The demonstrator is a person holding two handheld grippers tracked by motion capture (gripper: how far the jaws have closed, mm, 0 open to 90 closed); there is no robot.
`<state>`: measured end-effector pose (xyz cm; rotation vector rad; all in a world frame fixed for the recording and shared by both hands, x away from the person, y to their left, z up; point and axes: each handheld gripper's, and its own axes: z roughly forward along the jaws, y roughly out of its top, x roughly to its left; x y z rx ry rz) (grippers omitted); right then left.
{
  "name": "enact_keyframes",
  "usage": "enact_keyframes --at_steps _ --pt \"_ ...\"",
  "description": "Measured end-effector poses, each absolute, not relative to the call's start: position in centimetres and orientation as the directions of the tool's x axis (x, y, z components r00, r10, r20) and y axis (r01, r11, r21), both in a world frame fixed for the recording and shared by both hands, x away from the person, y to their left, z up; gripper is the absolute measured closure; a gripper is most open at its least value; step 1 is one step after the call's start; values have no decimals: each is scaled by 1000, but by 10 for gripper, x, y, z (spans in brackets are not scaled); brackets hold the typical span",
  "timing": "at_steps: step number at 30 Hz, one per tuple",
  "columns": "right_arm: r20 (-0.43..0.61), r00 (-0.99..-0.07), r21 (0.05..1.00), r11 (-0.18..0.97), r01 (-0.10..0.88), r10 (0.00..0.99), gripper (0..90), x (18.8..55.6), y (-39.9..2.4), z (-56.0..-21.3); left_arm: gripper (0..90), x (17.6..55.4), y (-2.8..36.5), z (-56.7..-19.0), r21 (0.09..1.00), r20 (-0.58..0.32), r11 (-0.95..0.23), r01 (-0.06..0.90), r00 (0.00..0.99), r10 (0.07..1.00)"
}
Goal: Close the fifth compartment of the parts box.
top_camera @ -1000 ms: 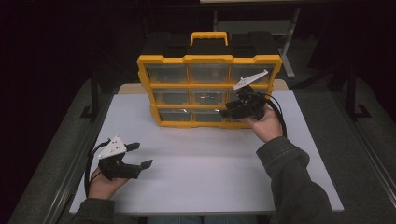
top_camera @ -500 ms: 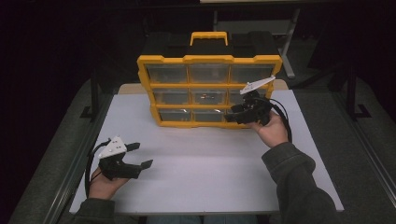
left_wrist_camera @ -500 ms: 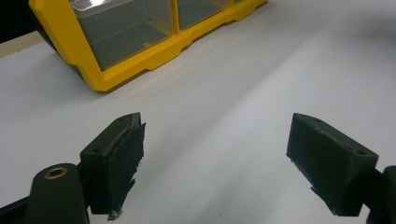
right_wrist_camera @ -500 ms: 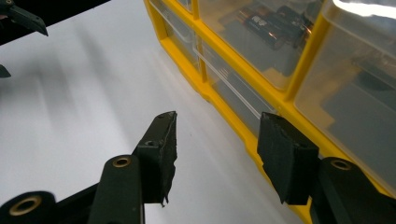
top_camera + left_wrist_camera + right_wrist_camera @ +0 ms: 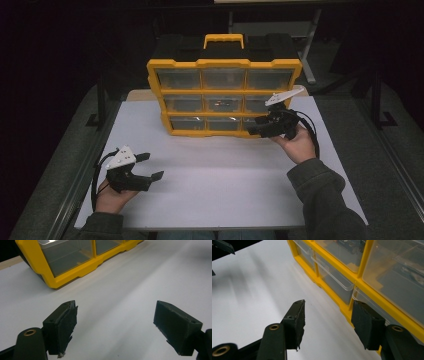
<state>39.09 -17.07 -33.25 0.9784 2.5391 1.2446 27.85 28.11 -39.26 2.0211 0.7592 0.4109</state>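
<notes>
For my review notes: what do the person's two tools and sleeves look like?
Both tools are black, two-jawed, each topped with a pale grey three-cornered plate and trailing a black cable: left tool, right tool. Blocky black pads, frayed at the edges, with brass-coloured pivots. Dark olive-grey sleeves.

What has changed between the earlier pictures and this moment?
The right claw moved a little lower along the front of the yellow drawer cabinet, toward its bottom right drawer, and its jaws have just been opening with nothing between them. The left claw and the cabinet stayed in place.

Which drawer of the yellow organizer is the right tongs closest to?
The bottom-right drawer: the right tongs sit open right at its front, while the other eight drawers lie farther left or higher.
</notes>
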Motion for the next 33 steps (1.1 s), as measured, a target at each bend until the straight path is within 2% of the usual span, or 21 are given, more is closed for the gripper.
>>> enact_keyframes --at_steps 33 --pt "151 -733 751 405 522 664 331 363 -200 -356 178 278 282 -393 840 -1 -409 355 756 655"
